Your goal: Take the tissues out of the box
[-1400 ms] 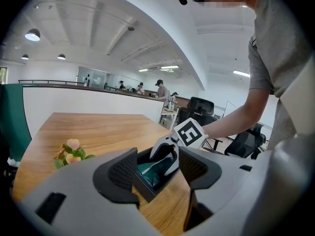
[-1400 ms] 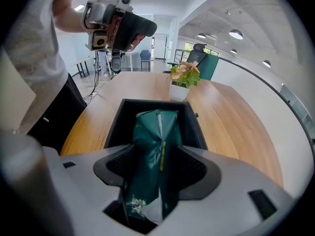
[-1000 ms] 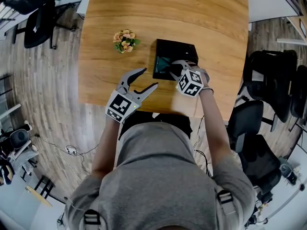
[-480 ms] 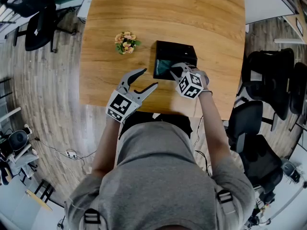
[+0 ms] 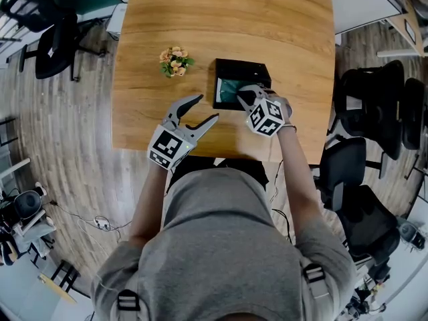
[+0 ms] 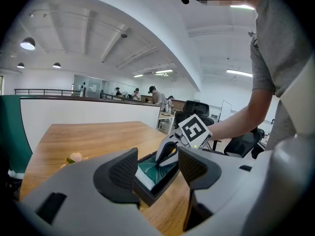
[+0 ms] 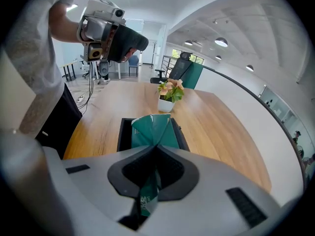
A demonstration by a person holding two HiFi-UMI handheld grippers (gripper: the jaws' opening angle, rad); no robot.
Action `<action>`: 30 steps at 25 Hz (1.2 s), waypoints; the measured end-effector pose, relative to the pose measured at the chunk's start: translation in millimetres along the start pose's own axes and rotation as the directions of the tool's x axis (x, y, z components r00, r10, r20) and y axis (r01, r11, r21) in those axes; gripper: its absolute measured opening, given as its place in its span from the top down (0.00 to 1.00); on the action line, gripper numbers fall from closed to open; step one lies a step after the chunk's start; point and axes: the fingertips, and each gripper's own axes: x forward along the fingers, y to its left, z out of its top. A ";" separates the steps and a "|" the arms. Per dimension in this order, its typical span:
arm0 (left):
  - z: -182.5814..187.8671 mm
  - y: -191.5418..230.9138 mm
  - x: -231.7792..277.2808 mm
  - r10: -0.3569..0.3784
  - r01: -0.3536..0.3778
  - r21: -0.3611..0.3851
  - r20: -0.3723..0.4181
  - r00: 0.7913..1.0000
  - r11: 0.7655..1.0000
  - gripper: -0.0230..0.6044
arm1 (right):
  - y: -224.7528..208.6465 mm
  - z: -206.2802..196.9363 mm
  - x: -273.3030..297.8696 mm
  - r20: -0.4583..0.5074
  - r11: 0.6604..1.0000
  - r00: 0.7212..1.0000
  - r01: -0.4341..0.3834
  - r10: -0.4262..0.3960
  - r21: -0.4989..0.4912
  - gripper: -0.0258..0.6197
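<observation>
With the right gripper (image 7: pixel 155 146) pinched shut on a green tissue (image 7: pixel 150 128) half out of the black box (image 7: pixel 124 134) by the table's (image 5: pixel 200 32) near edge, and the left gripper (image 5: pixel 208 108) wide open and clear of it, the unbraced box may lift along or the tissue tear

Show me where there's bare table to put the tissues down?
The table is bare across its far half, beyond the black box and the flower pot. It is crowded at the near edge, around the left gripper and right gripper.
</observation>
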 end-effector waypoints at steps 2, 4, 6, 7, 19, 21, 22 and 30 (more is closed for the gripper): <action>3.8 -0.5 -2.7 0.001 -0.001 -0.003 0.007 1.000 1.000 0.53 | -2.1 1.7 -5.4 0.002 1.000 1.000 0.015 -0.015 0.002 0.93; 5.0 -0.6 -6.1 0.002 -0.002 0.004 0.006 1.000 1.000 0.53 | -3.6 3.3 -10.6 0.002 1.000 1.000 0.030 -0.030 0.000 0.93; 4.5 0.4 -9.9 0.005 -0.005 0.017 0.006 1.000 1.000 0.53 | -4.5 5.1 -14.9 0.003 0.999 0.999 0.044 -0.044 0.001 0.94; 4.4 0.9 -11.9 0.006 -0.006 0.022 0.007 1.000 1.000 0.53 | -4.7 6.2 -16.9 0.005 0.999 0.999 0.051 -0.051 0.004 0.94; 11.5 -2.6 -30.0 -0.017 0.016 0.040 0.030 0.999 0.999 0.53 | -8.7 18.6 -44.9 0.008 0.989 0.989 0.146 -0.146 0.040 0.95; 13.1 -3.8 -32.2 -0.021 0.019 0.047 0.035 0.999 0.999 0.53 | -9.9 20.1 -50.9 0.009 0.986 0.987 0.161 -0.162 0.043 0.95; 14.2 -4.3 -33.0 -0.022 0.021 0.050 0.037 0.999 0.999 0.53 | -10.7 20.9 -54.0 0.010 0.985 0.986 0.168 -0.169 0.045 0.95; 19.3 -7.4 -39.2 -0.035 0.032 0.071 0.044 0.998 0.997 0.54 | -10.5 26.8 -72.7 0.017 0.975 0.977 0.212 -0.214 0.066 0.95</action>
